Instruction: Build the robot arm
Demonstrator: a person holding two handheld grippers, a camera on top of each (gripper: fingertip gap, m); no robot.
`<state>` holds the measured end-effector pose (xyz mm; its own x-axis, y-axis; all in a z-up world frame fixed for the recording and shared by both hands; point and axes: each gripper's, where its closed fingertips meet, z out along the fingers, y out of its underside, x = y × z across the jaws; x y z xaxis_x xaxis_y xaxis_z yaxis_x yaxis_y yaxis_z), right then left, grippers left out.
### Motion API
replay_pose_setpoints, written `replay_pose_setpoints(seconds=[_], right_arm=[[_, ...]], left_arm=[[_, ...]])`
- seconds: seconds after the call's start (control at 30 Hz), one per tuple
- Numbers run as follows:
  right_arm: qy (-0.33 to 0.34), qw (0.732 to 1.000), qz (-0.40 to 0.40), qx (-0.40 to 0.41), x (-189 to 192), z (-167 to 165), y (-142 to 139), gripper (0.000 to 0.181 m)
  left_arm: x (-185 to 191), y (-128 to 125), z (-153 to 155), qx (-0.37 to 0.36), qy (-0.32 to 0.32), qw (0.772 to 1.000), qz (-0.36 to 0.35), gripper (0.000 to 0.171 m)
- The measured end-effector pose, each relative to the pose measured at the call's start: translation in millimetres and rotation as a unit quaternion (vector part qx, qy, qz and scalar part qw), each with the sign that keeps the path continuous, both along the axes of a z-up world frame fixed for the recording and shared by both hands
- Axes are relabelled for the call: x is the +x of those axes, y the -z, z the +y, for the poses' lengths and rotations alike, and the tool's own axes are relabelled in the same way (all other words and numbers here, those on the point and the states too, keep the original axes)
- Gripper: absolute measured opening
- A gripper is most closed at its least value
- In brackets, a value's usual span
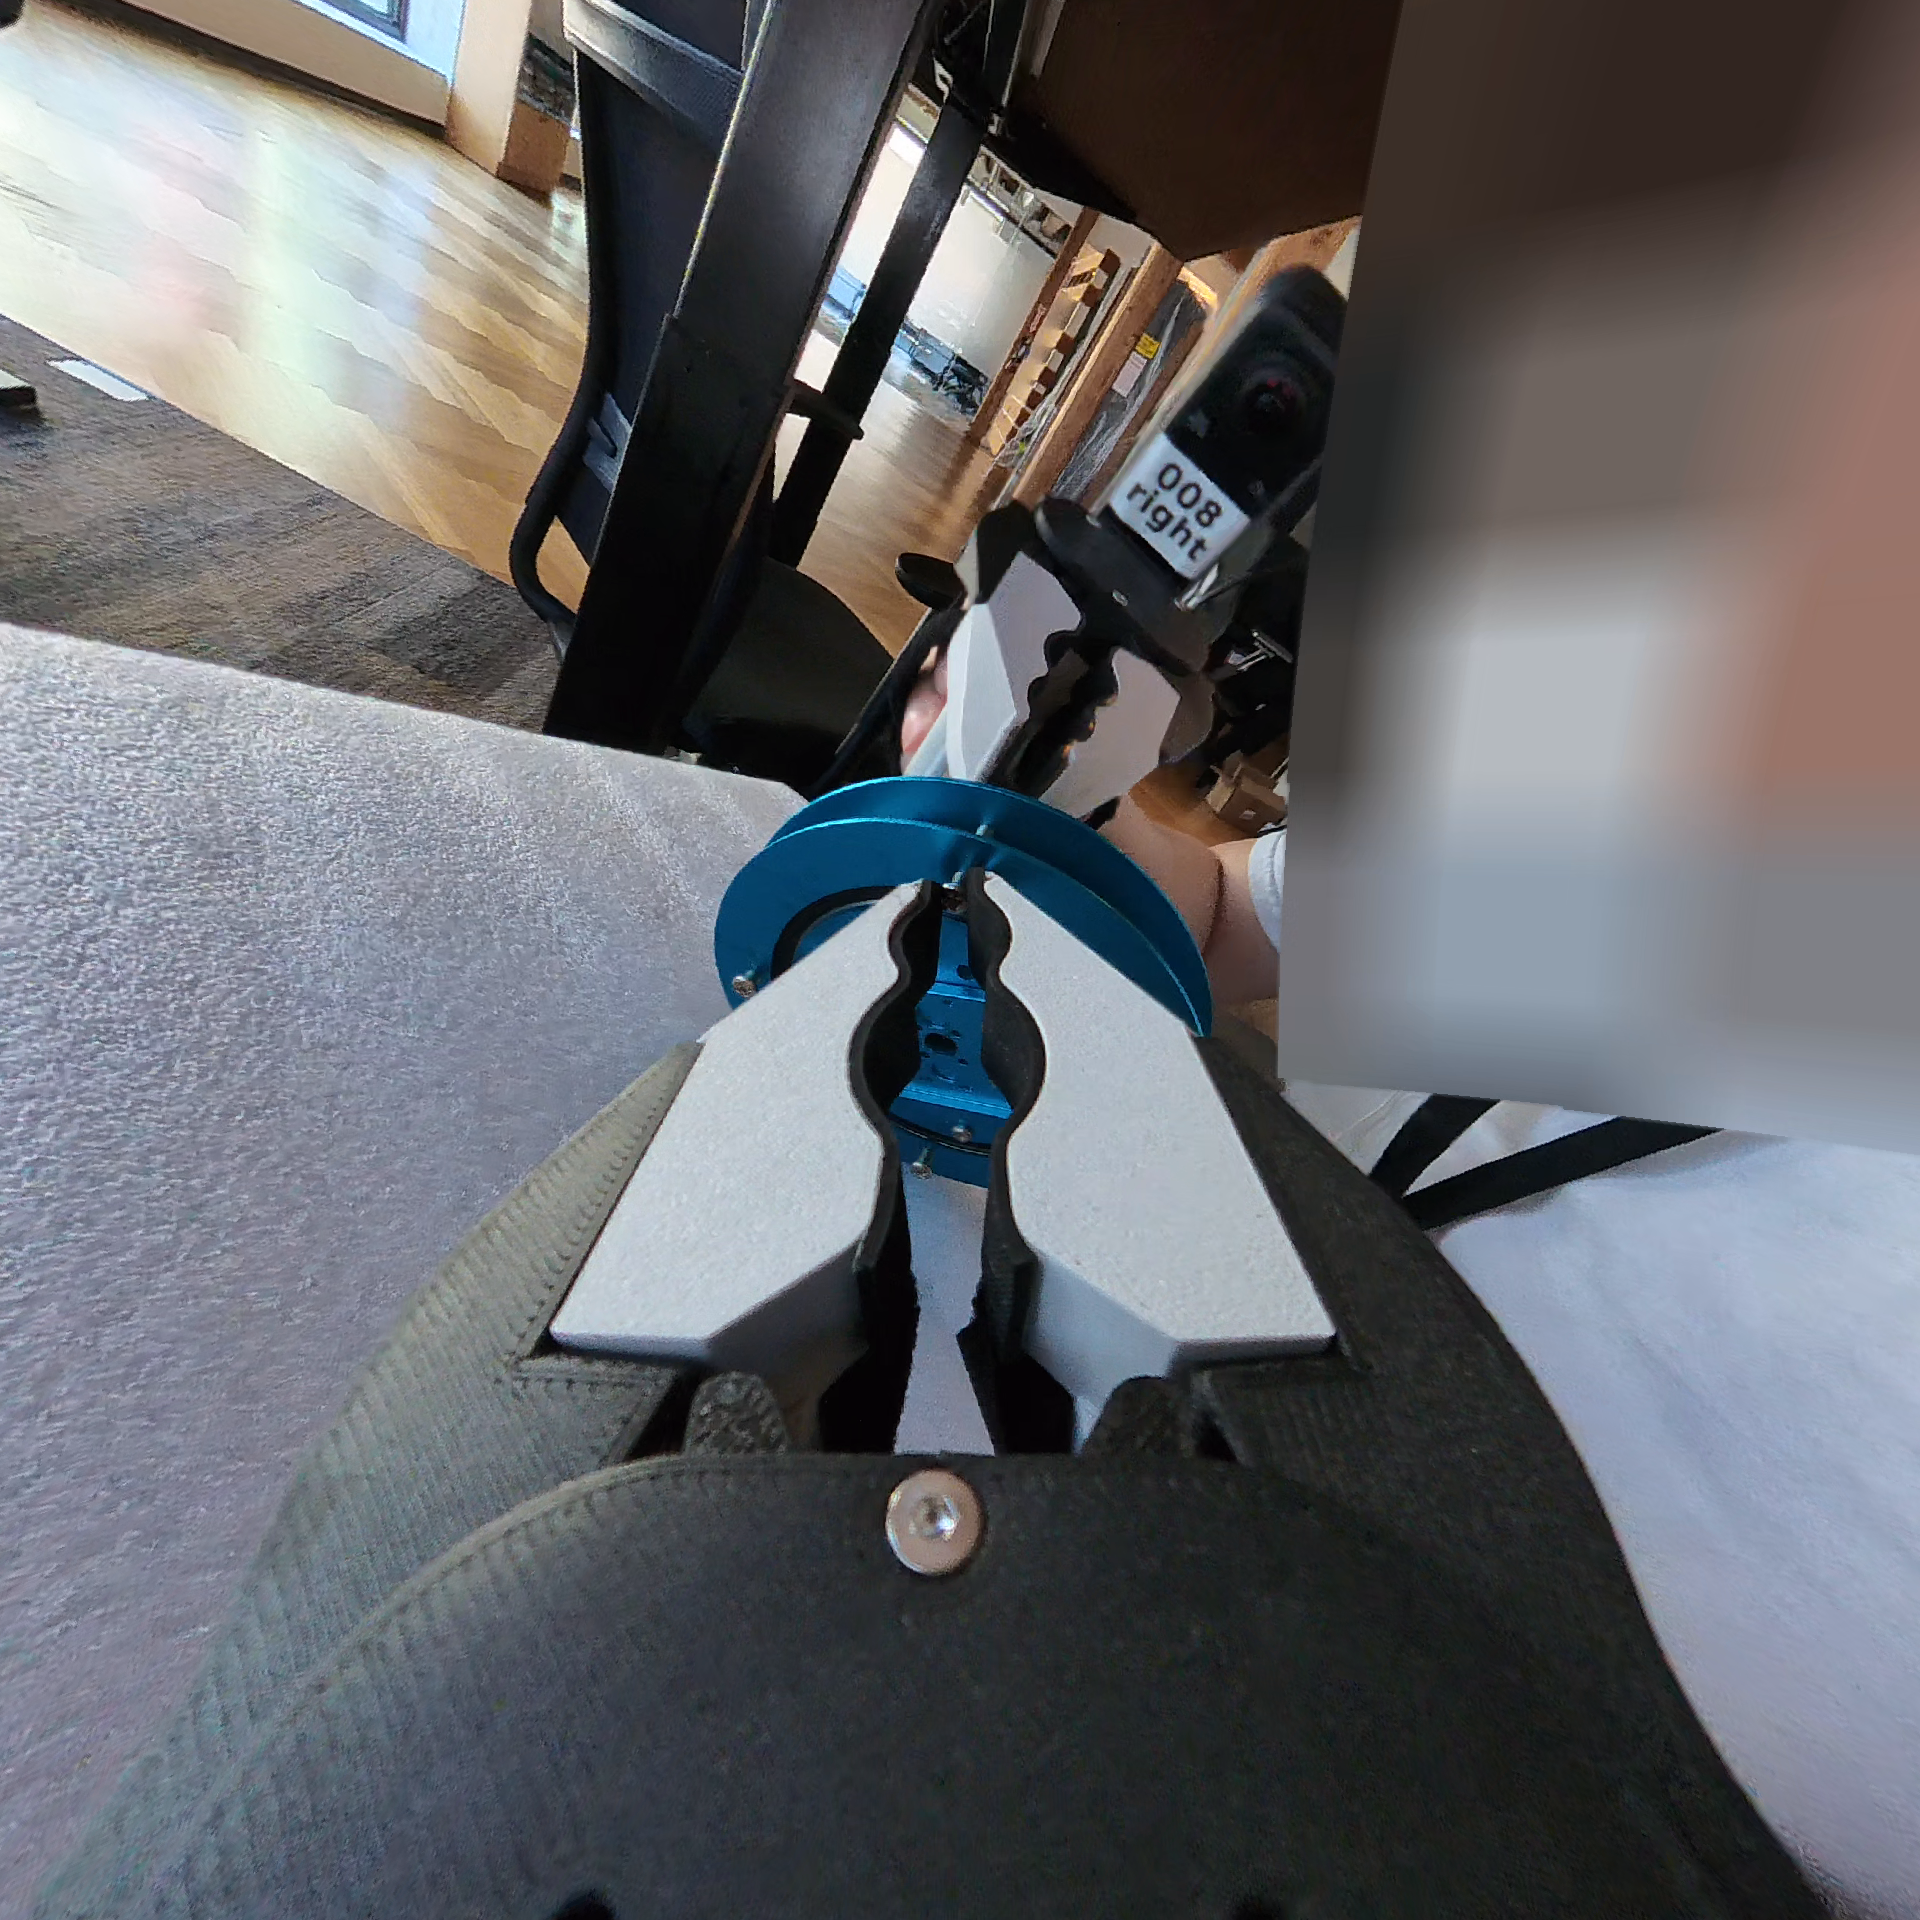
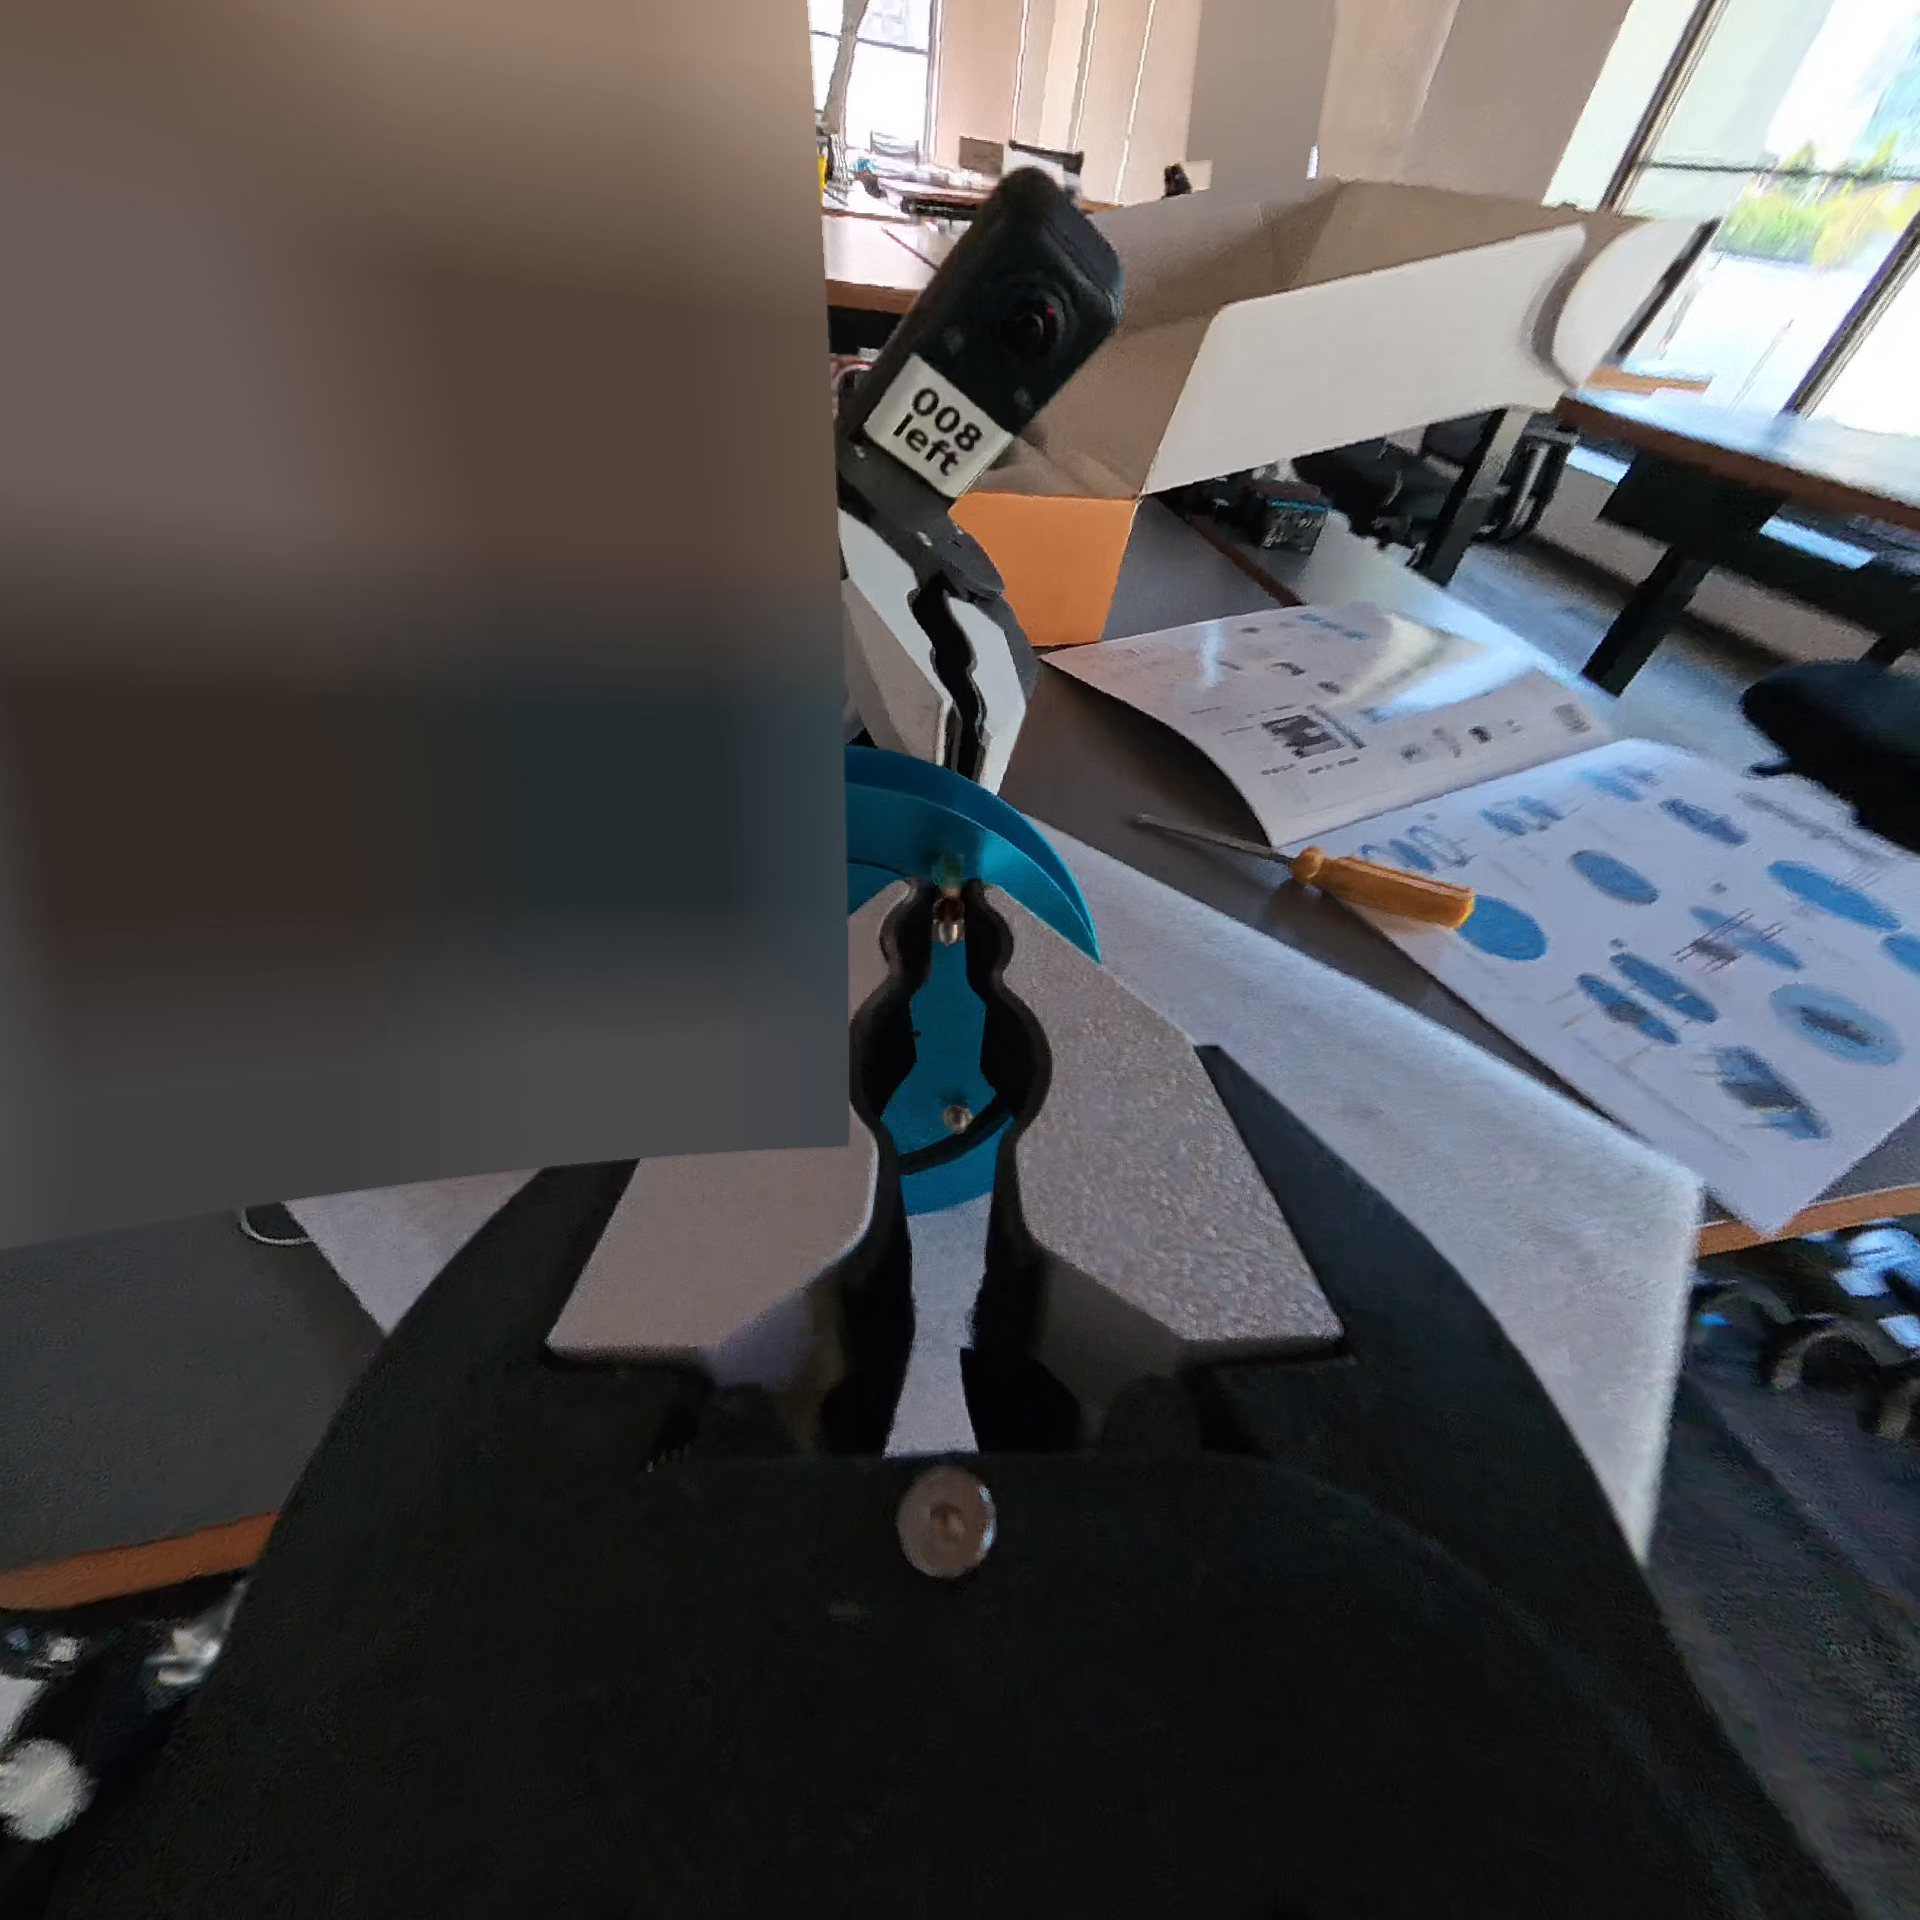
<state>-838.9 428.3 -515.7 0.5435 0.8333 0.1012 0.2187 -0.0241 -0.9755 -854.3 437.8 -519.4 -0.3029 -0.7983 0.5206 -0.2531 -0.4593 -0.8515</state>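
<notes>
- Both my grippers are pinching one blue anodised metal double-disc wheel assembly (image 1: 831, 914) from opposite sides, above the white foam sheet (image 1: 312, 935).
- My left gripper (image 1: 951, 883) is nearly closed, tips gripping the wheel rim.
- My right gripper (image 2: 951, 894) is nearly closed, tips clamping a small screw at the rim.
- An orange-handled screwdriver (image 2: 1371, 883) is lying beside the open printed booklet (image 2: 1558, 831).

An open office or workshop room: long wooden tables (image 2: 1766, 457) on black legs stand on a parquet floor (image 1: 312, 260) before tall windows (image 2: 1808, 156). An open cardboard box (image 2: 1299, 343), printed assembly sheets (image 2: 1662, 935) and an orange-handled screwdriver (image 2: 1371, 883) lie on the nearest table.
</notes>
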Motion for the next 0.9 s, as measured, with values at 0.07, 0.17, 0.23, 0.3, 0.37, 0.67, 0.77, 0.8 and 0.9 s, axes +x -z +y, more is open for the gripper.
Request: replay_pose_setpoints(seconds=[0.07, 0.17, 0.23, 0.3, 0.37, 0.67, 0.77, 0.8, 0.9], right_arm=[[-0.001, 0.997, 0.046, -0.058, 1.4, -0.1, 0.3, 0.004], [-0.003, 0.984, 0.108, -0.139, 1.5, -1.7, 0.2, 0.004], [0.002, 0.970, 0.144, -0.197, 1.4, -1.8, 0.7, 0.004], [0.008, 0.946, 0.189, -0.262, 1.8, -1.7, 1.5, 0.005], [0.007, 0.911, 0.245, -0.332, 1.9, -2.5, 1.3, 0.005], [0.001, 0.999, -0.006, -0.040, 3.6, -5.9, -4.2, 0.005], [0.009, 0.994, -0.102, 0.027, 1.7, -5.2, -2.8, 0.005], [0.010, 0.992, -0.119, 0.032, 1.4, -4.4, -1.2, 0.005], [0.008, 0.992, -0.123, 0.008, 1.3, -3.4, 0.0, 0.004]], left_arm=[[1.0, -0.1, -0.4, 0.014, -0.005, 1.000, 0.002, 0.003], [0.7, -0.5, -2.5, 0.030, -0.004, 1.000, 0.004, 0.004], [0.4, -0.4, -2.7, 0.043, -0.008, 0.999, 0.004, 0.004], [0.7, -0.5, -2.7, 0.064, -0.014, 0.998, 0.008, 0.004], [0.6, -0.8, -3.7, 0.082, -0.018, 0.996, 0.011, 0.004], [0.0, -1.0, -6.6, 0.068, -0.009, 0.998, 0.009, 0.004], [-0.5, -0.7, -5.8, 0.068, -0.010, 0.998, 0.010, 0.003], [-0.5, -0.7, -5.6, 0.068, -0.010, 0.998, 0.010, 0.004], [-0.4, -0.6, -5.3, 0.068, -0.011, 0.998, 0.010, 0.004]])
